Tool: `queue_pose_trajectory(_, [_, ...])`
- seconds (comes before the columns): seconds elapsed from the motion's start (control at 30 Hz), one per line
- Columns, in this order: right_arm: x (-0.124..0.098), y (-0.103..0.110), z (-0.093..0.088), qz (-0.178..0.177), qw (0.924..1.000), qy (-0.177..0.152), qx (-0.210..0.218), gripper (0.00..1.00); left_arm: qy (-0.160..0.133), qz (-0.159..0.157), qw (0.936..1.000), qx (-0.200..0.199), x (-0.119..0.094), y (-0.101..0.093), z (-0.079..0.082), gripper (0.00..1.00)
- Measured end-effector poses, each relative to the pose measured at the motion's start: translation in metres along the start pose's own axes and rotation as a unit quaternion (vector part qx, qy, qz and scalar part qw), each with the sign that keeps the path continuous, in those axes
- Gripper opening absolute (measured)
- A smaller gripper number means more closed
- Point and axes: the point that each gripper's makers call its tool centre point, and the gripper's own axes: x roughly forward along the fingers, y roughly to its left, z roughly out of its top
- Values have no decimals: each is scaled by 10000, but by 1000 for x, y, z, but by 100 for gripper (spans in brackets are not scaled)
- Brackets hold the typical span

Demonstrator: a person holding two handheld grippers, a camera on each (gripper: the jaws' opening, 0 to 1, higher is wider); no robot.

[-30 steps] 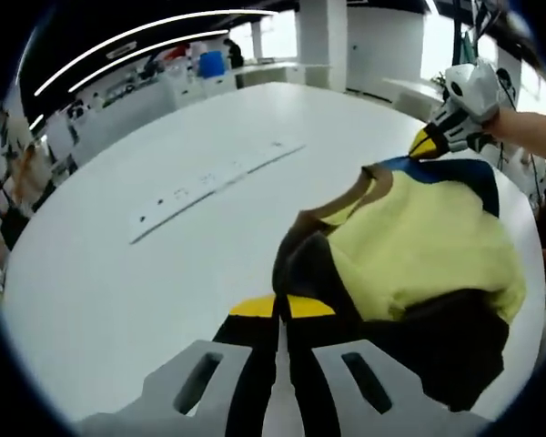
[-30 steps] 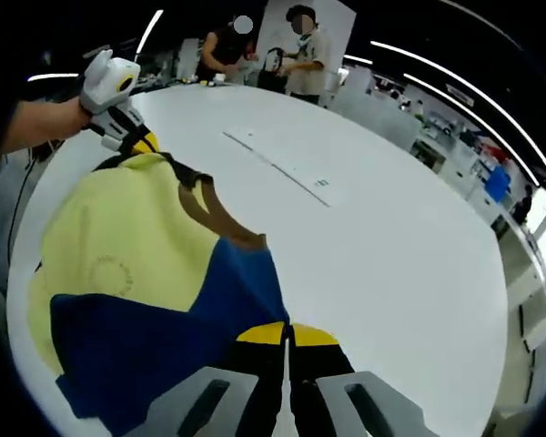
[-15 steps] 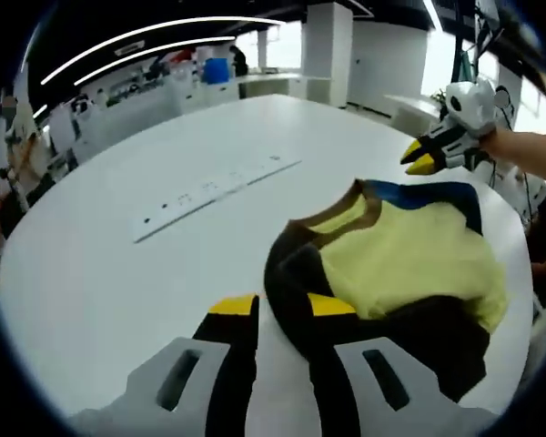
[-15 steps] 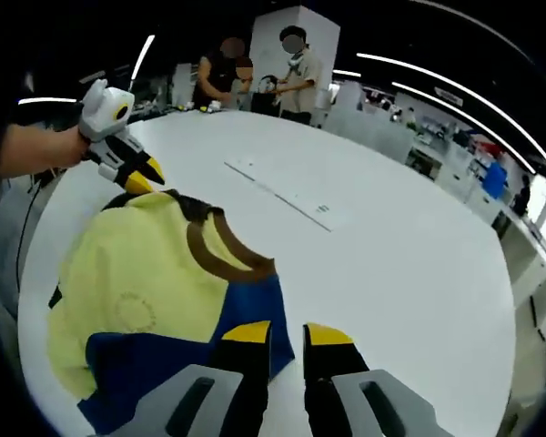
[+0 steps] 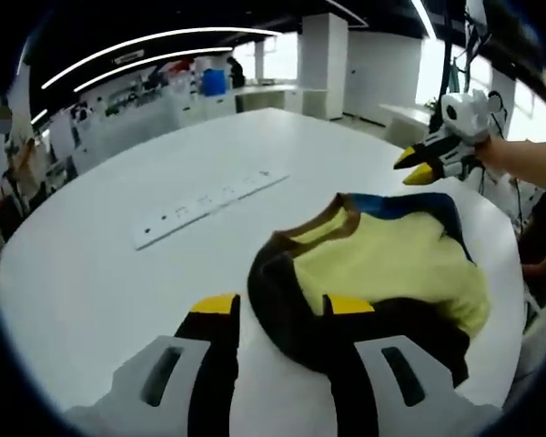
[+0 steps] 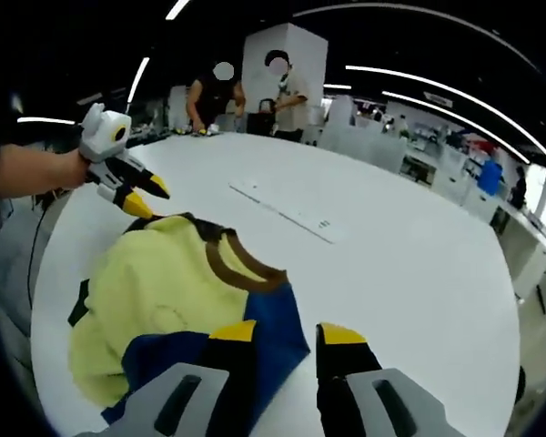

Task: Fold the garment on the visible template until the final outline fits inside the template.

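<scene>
— Released since a second ago: left gripper (image 5: 279, 305) and right gripper (image 6: 287, 332), both with jaws now parted, holding nothing.

— Location of item?

— Yellow cloth garment with brown collar and blue and dark sleeves (image 5: 382, 269) (image 6: 159, 296), heaped on round white table (image 5: 118, 273) (image 6: 409, 273), from 12 to 3 o'clock of left gripper. Long white strip (image 5: 207, 196), possibly template, well apart at 11 o'clock.

— Progress?

— Partly folded, judging by shape; fit unconfirmed.

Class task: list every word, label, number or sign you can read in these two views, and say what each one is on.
Nothing here can be read.
Garment: a faint round print on the yellow front, too blurred to read.
White strip on the table: small dark marks, too small to read.
</scene>
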Motion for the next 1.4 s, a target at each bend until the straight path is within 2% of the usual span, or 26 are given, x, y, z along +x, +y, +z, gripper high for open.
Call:
queue_pose_trajectory(0.33, [-19,9,-3,68,9991,-252,347,32,-336,-92,9994,-76,-20,-16,11,42])
queue_pose_trajectory(0.7, [-38,17,-7,77,9981,-431,429,39,-336,-187,9992,-75,-24,-33,1,53])
queue_pose_trajectory(1.23, [-58,30,-11,135,9958,-681,597,42,-470,-210,9985,-203,-39,-47,-3,55])
queue_pose_trajectory(1.4, [-62,41,-18,187,9959,-668,579,42,-487,-236,9982,-247,-43,-54,-9,54])
